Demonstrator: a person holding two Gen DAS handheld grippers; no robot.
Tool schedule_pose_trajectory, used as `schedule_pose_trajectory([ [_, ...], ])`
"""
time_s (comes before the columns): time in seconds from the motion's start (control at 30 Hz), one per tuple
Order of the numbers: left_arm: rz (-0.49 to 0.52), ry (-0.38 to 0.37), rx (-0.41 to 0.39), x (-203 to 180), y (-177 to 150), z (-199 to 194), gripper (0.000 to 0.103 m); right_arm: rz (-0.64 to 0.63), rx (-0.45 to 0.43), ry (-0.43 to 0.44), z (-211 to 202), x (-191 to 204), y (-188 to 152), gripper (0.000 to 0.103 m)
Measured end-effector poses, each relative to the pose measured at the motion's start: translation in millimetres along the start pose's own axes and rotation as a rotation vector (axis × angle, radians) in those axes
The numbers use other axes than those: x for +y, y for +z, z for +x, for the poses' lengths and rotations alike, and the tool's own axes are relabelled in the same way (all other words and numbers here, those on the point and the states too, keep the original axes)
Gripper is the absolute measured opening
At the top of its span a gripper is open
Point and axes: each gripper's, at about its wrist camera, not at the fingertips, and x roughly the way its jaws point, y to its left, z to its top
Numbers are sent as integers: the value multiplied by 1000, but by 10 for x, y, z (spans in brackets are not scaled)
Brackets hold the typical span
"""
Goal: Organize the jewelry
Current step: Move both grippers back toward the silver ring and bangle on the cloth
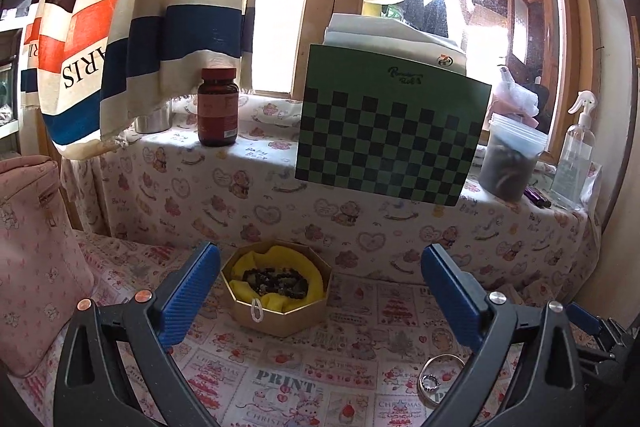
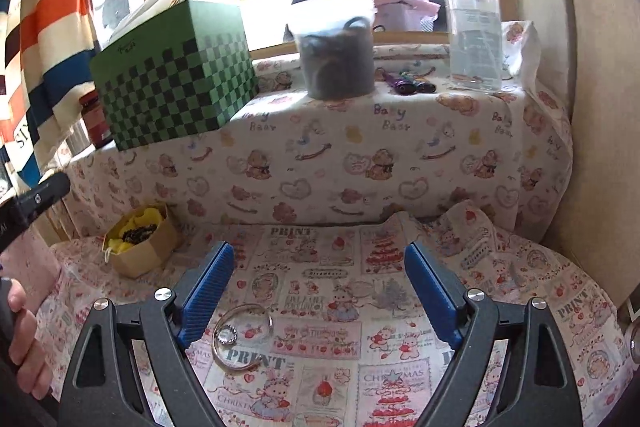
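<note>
A gold octagonal box (image 1: pixel 280 315) with yellow lining holds a dark bead bracelet (image 1: pixel 276 281); it sits on the printed cloth, just beyond my open, empty left gripper (image 1: pixel 320 291). A thin metal bangle (image 1: pixel 438 381) and a small silver ring (image 1: pixel 430 383) lie at the lower right, by the right finger. In the right wrist view the bangle (image 2: pixel 244 337) and ring (image 2: pixel 226 337) lie beside the left finger of my open, empty right gripper (image 2: pixel 320 291). The box (image 2: pixel 140 251) is at the far left.
A cloth-covered ledge holds a green checkered box (image 1: pixel 390 131), a brown pill bottle (image 1: pixel 218 107), a plastic tub (image 2: pixel 336 47) and a spray bottle (image 2: pixel 474 23). A pink bag (image 1: pixel 32 259) stands left. A striped curtain (image 1: pixel 140 7) hangs over the ledge.
</note>
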Motion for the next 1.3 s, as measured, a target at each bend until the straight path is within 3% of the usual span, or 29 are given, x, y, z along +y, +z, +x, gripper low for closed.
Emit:
schedule_pose_trajectory([
  [0.23, -13, 11, -6, 33, 22, -11, 100, -280, 223, 102, 443, 534, -235, 88],
  [0.5, -43, 41, 33, 134, -3, 142, 100, -273, 341, 148, 733, 673, -254, 88],
  [0.63, -42, 61, 71, 176, -30, 265, 100, -337, 411, 191, 849, 817, -236, 88],
  [0.73, -17, 101, 96, 182, -59, 363, 100, -359, 436, 157, 913, 901, -250, 88],
  [0.97, -42, 77, 94, 238, -10, 303, 100, -345, 476, 130, 1049, 945, -324, 88],
  [1.17, -41, 83, 86, 231, 8, 274, 100, -334, 459, 98, 1010, 837, -309, 62],
  [1.3, -32, 88, 88, 216, 2, 279, 100, -323, 457, 93, 951, 755, -316, 62],
])
